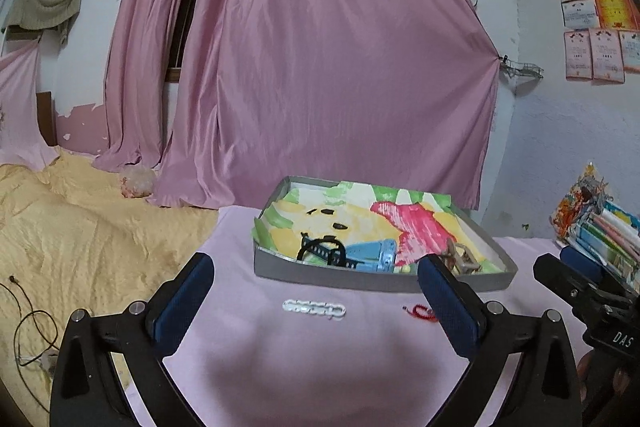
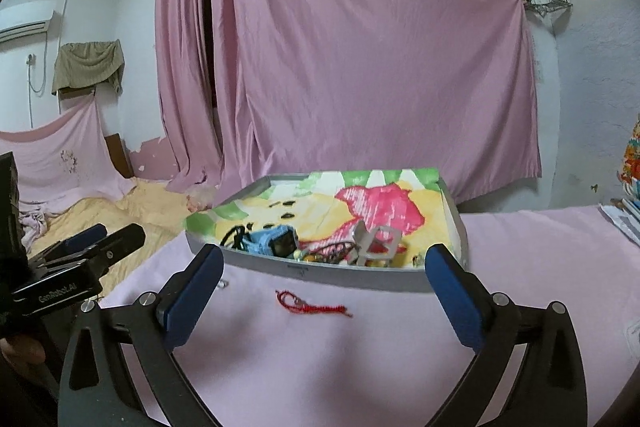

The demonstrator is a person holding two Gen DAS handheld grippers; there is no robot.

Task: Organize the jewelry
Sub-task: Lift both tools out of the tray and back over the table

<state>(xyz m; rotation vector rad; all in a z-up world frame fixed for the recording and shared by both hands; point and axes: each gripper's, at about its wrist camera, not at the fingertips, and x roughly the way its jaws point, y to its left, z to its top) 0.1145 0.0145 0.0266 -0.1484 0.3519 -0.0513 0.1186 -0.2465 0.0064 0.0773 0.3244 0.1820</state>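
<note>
- Since both your grippers are spread wide and hold nothing, either can pick: the left gripper (image 1: 316, 291) faces the white chain (image 1: 314, 309), the right gripper (image 2: 324, 279) the red cord (image 2: 310, 305).
- Both lie loose on the pink cloth (image 2: 520, 267), just in front of the gray tray (image 2: 340, 273).
- Judge the cord soft, light and limp; pinch its thicker knotted middle, or it will trail.
- The chain looks slippery; grip across its middle.

A smooth matt pink cloth (image 2: 360, 367) covers the table; on it lie a braided red cord bracelet (image 2: 312, 307) and a glossy white plastic chain (image 1: 314, 309).
</note>
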